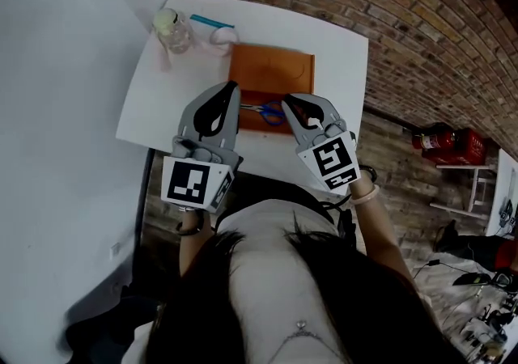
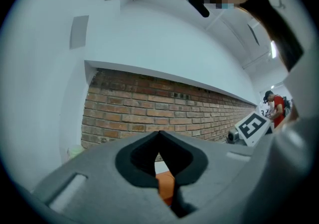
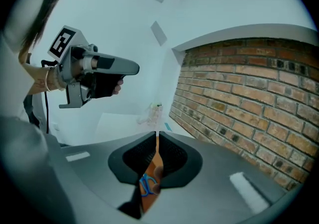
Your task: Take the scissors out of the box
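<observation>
Left hand-held gripper [image 2: 159, 134] is closed and empty; right hand-held gripper [image 3: 157, 137] seems barely parted near the scissors [image 1: 270, 114].

The box's [image 1: 271, 71] near corners are hidden.

We get soft, even light: the white tabletop [image 1: 336, 63] reads bright, almost washed out, while the brick wall [image 1: 421, 23] and the lower part of the head view sink dim. Both gripper views bulge fisheye-wise inside dark round borders, and the left hand-held gripper [image 2: 159, 133] and right hand-held gripper [image 3: 156, 136] lie soft-focused close under their lenses.
</observation>
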`<state>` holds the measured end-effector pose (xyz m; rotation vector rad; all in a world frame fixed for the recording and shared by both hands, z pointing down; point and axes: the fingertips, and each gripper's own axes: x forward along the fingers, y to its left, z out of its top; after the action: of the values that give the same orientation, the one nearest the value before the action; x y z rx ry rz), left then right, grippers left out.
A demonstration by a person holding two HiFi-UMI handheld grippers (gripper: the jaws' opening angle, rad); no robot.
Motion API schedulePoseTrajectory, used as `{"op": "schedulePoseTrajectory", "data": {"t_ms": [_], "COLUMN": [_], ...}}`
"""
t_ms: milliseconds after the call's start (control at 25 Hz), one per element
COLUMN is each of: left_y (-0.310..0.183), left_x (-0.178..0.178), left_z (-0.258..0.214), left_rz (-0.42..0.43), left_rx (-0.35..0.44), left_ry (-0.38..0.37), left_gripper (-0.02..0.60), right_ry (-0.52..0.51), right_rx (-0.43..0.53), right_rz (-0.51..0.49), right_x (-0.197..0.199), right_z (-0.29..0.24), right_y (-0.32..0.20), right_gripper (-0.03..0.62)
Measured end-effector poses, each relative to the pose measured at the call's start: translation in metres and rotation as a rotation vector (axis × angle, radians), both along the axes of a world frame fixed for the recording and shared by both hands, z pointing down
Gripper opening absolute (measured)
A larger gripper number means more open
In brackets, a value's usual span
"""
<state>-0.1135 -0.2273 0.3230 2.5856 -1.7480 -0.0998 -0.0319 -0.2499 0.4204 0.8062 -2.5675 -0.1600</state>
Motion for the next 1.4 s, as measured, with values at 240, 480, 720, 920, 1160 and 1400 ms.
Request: {"op": "schedulePoseTrajectory", "data": {"t_ms": [240, 480, 720, 920, 1160, 1400], "left_y": [-0.011, -0.017, -0.022, -0.027, -0.036, -0.039], "left_x": [-0.004, -0.006, -0.005, -0.003, -0.003, -0.005], "left_z": [0.001, 0.005, 0.007, 0.008, 0.006, 0.016], "left_rz": [-0.022, -0.045, -0.064, -0.076, -0.096, -0.118], "left_rx": [-0.003, -0.01, -0.013, -0.007, -0.003, -0.022], "left_ry": [0.002, 0.004, 0.004, 0.003, 0.003, 0.008], "left_gripper": [0.0, 0.0, 0.0, 0.0, 0.0, 0.0], "right_ry": [0.042, 0.092, 0.148, 0.206, 0.255, 0.294], "right_rx": [-0.047, -0.099, -0.159, -0.203, -0.245, -0.281], "right_rz": [-0.036, -0.073, -0.112, -0.152, -0.192, -0.232], "right_x": [-0.002, 0.0, 0.003, 0.003, 0.002, 0.0], "right_z": [0.02, 0.042, 0.066, 0.085, 0.103, 0.119], "right_y": [-0.008, -0.012, -0.012, -0.013, -0.017, -0.016], "right_gripper": [0.035, 0.046, 0.054, 0.067, 0.075, 0.08]}}
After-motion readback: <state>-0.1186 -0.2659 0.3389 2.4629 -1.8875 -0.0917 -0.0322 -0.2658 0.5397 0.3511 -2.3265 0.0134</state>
